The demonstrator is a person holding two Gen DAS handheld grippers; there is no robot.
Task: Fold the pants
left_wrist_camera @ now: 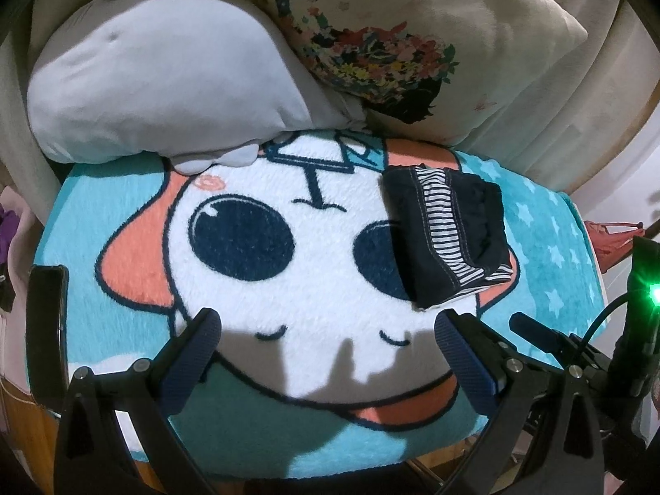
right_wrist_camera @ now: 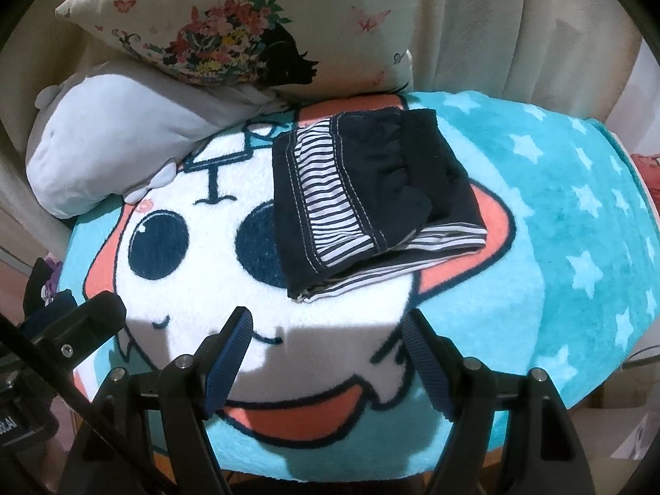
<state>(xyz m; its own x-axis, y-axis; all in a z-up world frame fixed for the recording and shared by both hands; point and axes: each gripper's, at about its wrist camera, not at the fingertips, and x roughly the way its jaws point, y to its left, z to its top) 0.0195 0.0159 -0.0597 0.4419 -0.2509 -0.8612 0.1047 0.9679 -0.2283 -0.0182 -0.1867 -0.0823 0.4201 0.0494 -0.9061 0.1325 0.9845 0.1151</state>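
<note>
Dark navy pants (left_wrist_camera: 445, 235) with a black-and-white striped band lie folded into a compact stack on the cartoon-face blanket (left_wrist_camera: 288, 272), right of its middle. In the right wrist view the same folded pants (right_wrist_camera: 371, 198) sit just beyond the fingers, over the face's right eye. My left gripper (left_wrist_camera: 326, 326) hovers open above the face's mouth, nothing between its blue pads; the pants lie off its right fingertip (left_wrist_camera: 449, 326). My right gripper (right_wrist_camera: 326, 321) is open too and holds nothing, below the stack's near corner. The other gripper's body (right_wrist_camera: 78, 326) shows at the left edge.
A grey-white plush cushion (left_wrist_camera: 156, 82) and a flower-print pillow (left_wrist_camera: 392, 41) lean at the back of the blanket (right_wrist_camera: 557, 214). Cream curtain (right_wrist_camera: 515, 29) hangs behind. A red cloth item (left_wrist_camera: 614, 239) lies off the right edge. The right gripper's body with a green light (left_wrist_camera: 651, 295) is beside me.
</note>
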